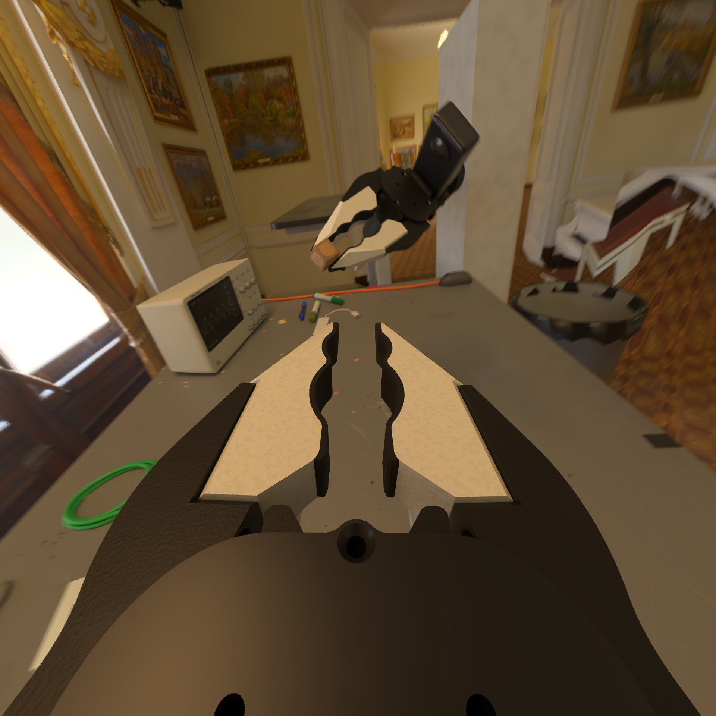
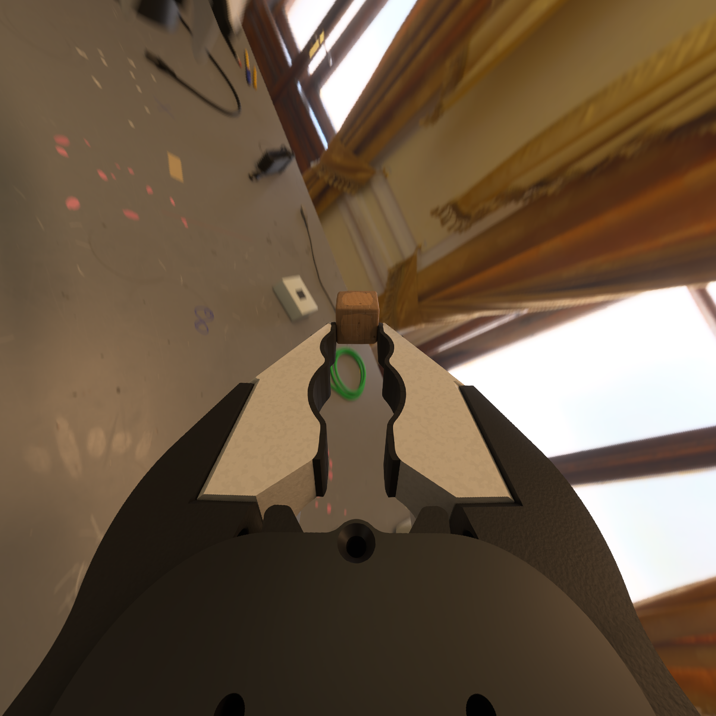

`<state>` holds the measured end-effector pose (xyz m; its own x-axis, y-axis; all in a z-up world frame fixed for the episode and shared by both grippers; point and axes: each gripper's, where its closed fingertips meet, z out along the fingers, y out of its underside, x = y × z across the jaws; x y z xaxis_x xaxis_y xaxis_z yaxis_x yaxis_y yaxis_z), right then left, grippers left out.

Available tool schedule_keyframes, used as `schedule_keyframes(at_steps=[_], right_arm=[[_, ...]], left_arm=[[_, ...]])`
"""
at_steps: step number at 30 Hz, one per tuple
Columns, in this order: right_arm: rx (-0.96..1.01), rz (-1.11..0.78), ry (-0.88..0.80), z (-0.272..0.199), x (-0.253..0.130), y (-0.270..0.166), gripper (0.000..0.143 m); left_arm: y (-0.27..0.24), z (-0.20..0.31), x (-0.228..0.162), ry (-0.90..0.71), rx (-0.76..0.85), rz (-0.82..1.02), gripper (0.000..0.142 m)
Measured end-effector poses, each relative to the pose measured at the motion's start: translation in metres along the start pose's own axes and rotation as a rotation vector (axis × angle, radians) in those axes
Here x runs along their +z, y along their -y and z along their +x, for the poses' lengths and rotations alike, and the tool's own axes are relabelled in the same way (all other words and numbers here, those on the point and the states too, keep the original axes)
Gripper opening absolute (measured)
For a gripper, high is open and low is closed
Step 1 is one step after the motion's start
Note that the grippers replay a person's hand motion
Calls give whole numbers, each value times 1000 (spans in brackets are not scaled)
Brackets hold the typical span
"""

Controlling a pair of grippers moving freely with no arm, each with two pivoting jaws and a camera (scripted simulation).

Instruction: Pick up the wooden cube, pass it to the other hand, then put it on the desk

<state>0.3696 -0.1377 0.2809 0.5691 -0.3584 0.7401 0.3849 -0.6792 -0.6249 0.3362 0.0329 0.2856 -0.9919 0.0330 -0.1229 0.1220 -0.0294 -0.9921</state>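
Observation:
The wooden cube (image 2: 356,322) is a small light-brown block pinched between the fingertips of my right gripper (image 2: 356,334), which is shut on it. In the left wrist view the right gripper (image 1: 332,259) hangs in the air above the far part of the grey desk (image 1: 484,387), tilted down to the left, with the cube (image 1: 324,254) at its tips. My left gripper (image 1: 356,329) is open and empty, low over the desk, pointing toward the right gripper and well short of it.
A white oscilloscope (image 1: 205,317) stands at the desk's left. Markers (image 1: 314,310), a white adapter (image 1: 341,313) and an orange cable (image 1: 348,290) lie at the far end. A green cable coil (image 1: 100,496) lies near left. A black bin (image 1: 577,310) stands off the right edge.

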Motion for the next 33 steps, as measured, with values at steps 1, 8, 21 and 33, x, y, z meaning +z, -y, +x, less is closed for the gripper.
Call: schedule_keyframes(at_steps=[1, 8, 21, 33], right_arm=[[16, -36, 4, 5, -6, -15, 20], [157, -254, 94, 28, -27, -120, 20], [302, -647, 497, -32, 3, -267, 20], [314, -753, 643, -60, 23, -307, 20]], left_arm=[[1, 2, 1, 10, 36, -26, 18], [14, 17, 19, 42, 185, -105, 18], [-2, 13, 58, 27, 181, -165, 0], [-12, 9, 61, 25, 182, -203, 0]])
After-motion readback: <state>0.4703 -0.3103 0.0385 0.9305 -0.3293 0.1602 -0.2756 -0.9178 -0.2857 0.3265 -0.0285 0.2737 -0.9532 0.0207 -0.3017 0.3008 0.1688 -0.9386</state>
